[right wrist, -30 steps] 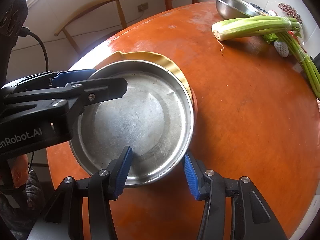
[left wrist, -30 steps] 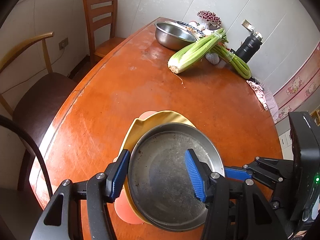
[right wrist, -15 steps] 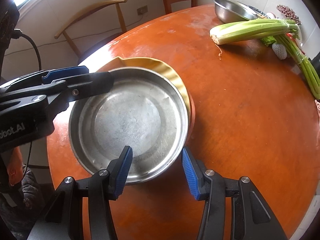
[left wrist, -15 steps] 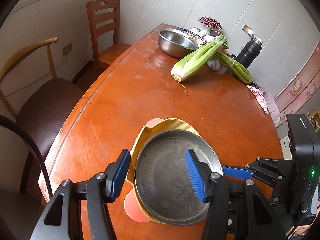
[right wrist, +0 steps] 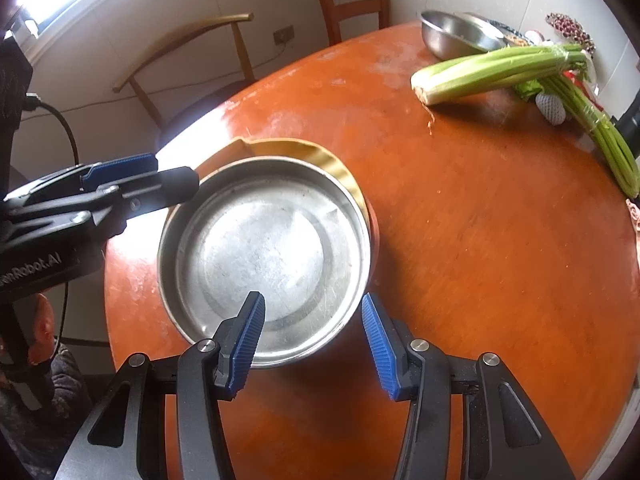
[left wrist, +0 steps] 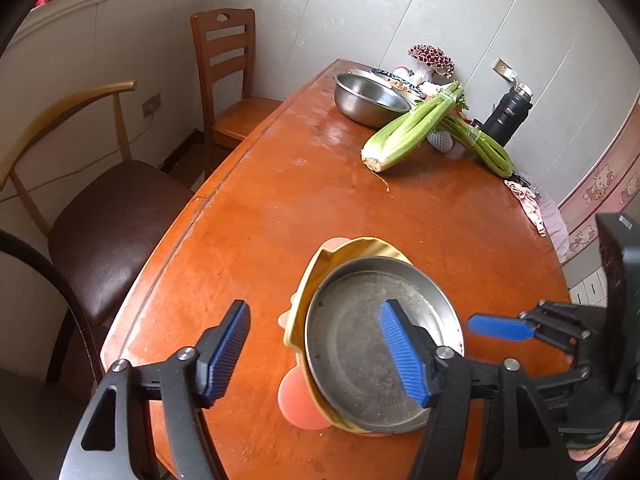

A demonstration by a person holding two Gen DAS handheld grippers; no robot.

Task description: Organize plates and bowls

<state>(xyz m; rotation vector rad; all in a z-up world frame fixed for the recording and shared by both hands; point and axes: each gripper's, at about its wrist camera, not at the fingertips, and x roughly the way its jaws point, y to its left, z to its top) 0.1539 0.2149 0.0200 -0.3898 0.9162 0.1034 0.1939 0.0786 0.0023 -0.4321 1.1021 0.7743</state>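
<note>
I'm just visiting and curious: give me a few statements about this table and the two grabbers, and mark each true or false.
1. The steel plate sits on top of a yellow plate. True.
2. The left gripper is clamped on the steel plate's rim. False: its jaws have just been opening and press on nothing, though one finger hangs over the plate.
3. The celery lies inside the steel bowl. False: it lies on the table beside the bowl.
4. A black flask stands at the table's far end, near the wall. True.
5. The right gripper holds the yellow plate. False: its jaws are apart, gripping nothing.
</note>
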